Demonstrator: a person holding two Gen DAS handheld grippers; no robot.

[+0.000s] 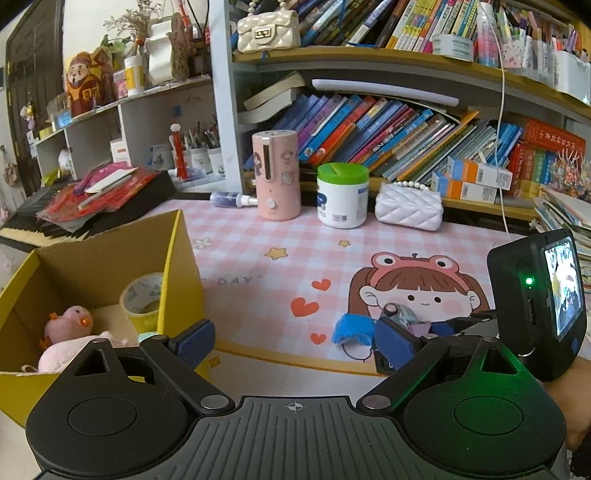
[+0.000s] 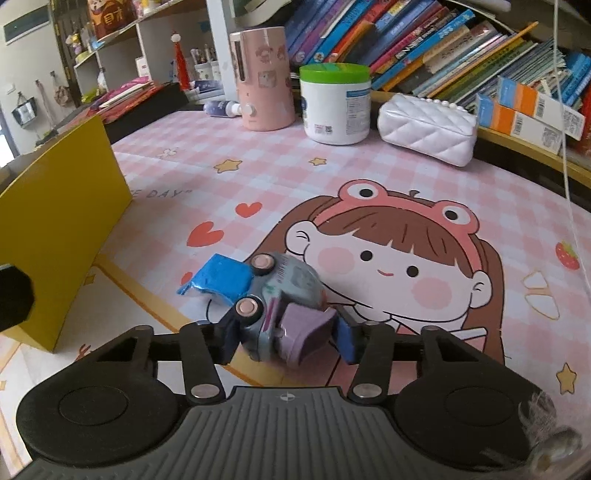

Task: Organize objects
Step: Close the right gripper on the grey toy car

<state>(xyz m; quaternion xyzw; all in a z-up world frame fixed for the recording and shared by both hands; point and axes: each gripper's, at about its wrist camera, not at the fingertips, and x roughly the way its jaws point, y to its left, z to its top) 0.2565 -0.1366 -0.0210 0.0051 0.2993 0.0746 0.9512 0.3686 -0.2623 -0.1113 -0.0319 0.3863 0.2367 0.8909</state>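
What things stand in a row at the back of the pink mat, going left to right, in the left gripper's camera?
Small blue bottle lying down → pink humidifier → white tub with green lid → white quilted purse.

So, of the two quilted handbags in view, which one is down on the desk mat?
The white handbag with the pearl strap, right of the green-lidded tub. The cream handbag with the gold clasp sits up on the bookshelf.

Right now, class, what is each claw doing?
Left claw: open, holding nothing.
Right claw: closed on the toy car.
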